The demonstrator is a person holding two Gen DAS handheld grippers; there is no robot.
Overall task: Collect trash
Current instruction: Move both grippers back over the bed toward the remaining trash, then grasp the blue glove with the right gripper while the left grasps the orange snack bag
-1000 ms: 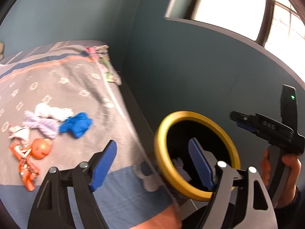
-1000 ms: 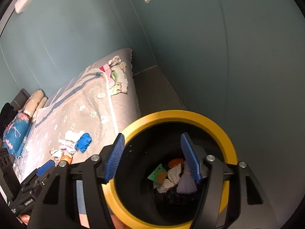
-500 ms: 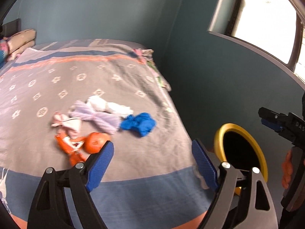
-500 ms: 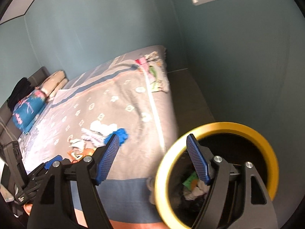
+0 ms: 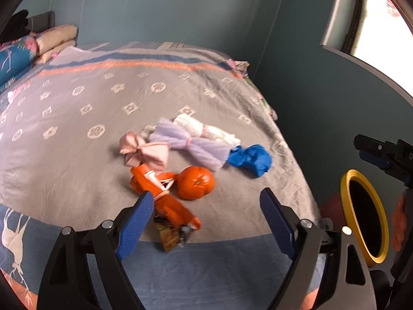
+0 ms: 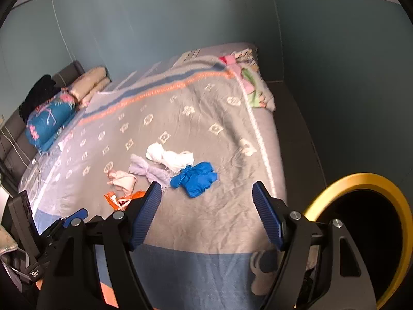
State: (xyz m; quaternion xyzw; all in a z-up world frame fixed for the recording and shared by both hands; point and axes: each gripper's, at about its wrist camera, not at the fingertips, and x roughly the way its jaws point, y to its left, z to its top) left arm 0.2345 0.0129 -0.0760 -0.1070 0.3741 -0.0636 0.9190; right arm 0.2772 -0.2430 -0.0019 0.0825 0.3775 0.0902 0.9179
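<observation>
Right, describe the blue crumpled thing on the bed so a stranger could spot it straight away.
Start at the grey patterned bedspread and find the cluster of litter near its foot end. The blue crumpled piece lies at the end of the cluster nearest the yellow-rimmed bin, touching the lilac bundle. It is the only vivid blue item there; its neighbours are white, lilac, pink and orange.

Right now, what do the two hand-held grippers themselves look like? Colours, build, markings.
Both match. The left hand-held gripper and right hand-held gripper have black frames with triangular cut-outs, silver round bolt heads, and two fingers carrying ribbed blue pads. In the left view, the right unit's side shows black casing with blue parts and small white lettering, too small to read. No cables or sleeves are visible.
</observation>
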